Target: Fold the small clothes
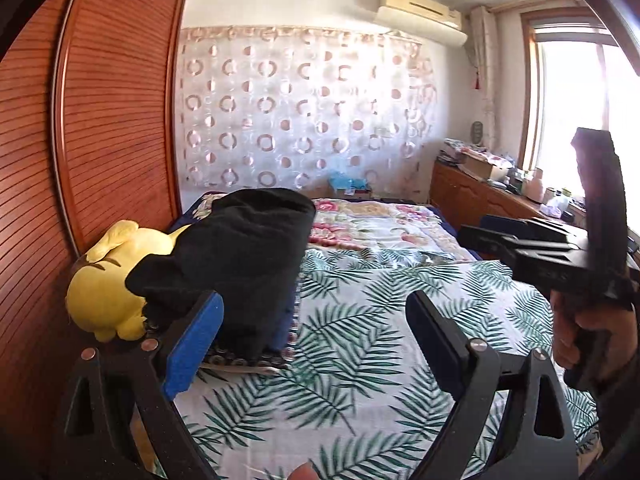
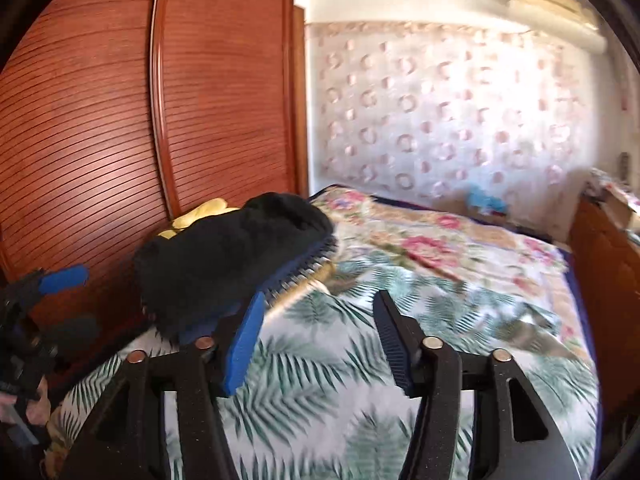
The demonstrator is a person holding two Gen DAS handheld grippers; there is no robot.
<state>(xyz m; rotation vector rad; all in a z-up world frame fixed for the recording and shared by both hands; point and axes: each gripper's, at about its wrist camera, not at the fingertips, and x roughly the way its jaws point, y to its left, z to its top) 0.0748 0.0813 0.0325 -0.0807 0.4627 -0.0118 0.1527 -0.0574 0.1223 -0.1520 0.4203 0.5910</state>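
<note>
A folded black garment [image 1: 240,264] lies on top of a small stack of folded clothes [image 1: 280,344] at the left of the bed, against a yellow plush toy [image 1: 108,280]. The same black garment [image 2: 232,256] shows in the right wrist view. My left gripper [image 1: 314,320] is open and empty, just right of the stack above the leaf-print sheet [image 1: 360,340]. My right gripper [image 2: 320,320] is open and empty, over the sheet [image 2: 328,380] right of the stack. The right gripper's body [image 1: 560,256] shows at the right of the left wrist view.
A red-brown louvred wardrobe [image 1: 100,120] stands close on the left. A floral quilt [image 1: 380,220] covers the far bed. A wooden cabinet [image 1: 480,196] with clutter stands at the right under the window. A patterned curtain [image 1: 300,108] hangs behind.
</note>
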